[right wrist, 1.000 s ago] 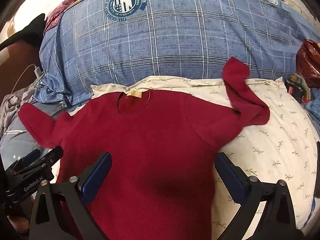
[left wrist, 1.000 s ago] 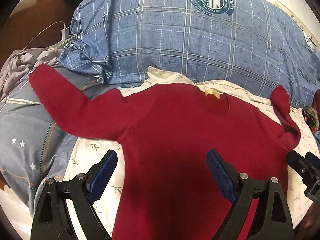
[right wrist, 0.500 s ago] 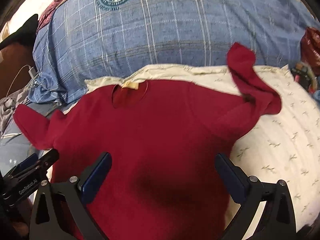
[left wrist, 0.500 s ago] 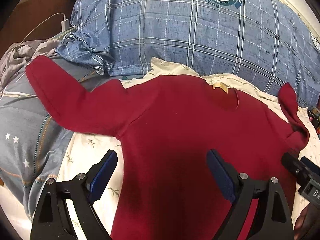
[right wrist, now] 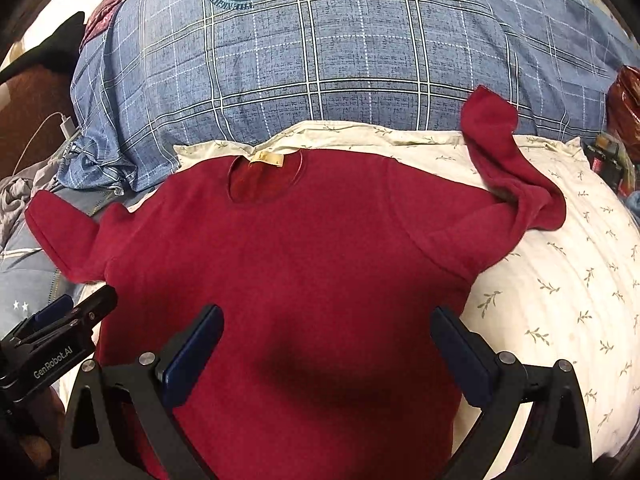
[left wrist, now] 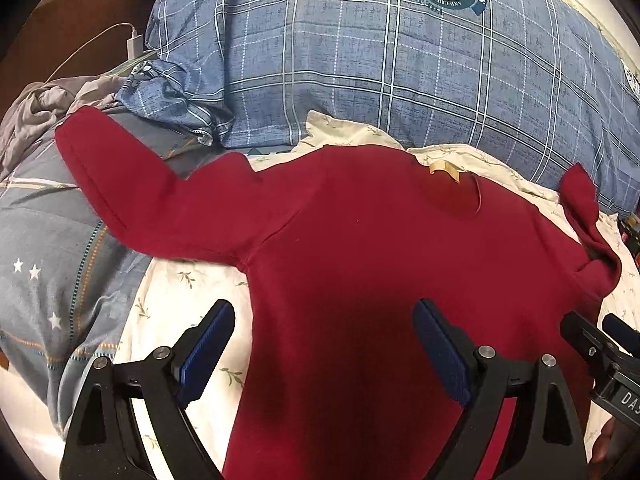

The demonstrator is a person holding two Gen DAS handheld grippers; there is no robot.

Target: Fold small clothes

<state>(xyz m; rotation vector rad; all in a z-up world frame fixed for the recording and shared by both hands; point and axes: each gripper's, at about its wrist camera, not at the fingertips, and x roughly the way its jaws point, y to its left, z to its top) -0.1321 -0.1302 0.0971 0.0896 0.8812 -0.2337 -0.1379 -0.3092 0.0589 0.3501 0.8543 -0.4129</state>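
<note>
A dark red long-sleeved sweater [left wrist: 360, 248] lies flat, neck away from me, on a cream leaf-print pillow [left wrist: 176, 296]; it also shows in the right wrist view [right wrist: 304, 248]. Its left sleeve [left wrist: 132, 184] stretches out over grey-blue bedding. Its right sleeve [right wrist: 508, 172] is crumpled and folded back on itself. My left gripper [left wrist: 322, 344] is open and empty above the sweater's lower left body. My right gripper [right wrist: 328, 348] is open and empty above the lower right body. Each gripper shows at the other view's edge.
A blue plaid quilt [right wrist: 340, 52] bulges behind the pillow. Grey starred bedding [left wrist: 44, 256] and a crumpled grey cloth [left wrist: 32, 112] lie at the left, with a white charger and cable [left wrist: 132, 42]. A red bag and clutter [right wrist: 620, 120] sit at the far right.
Both grippers have moved slightly forward and lower over the sweater, still open. The sweater itself has not moved.
</note>
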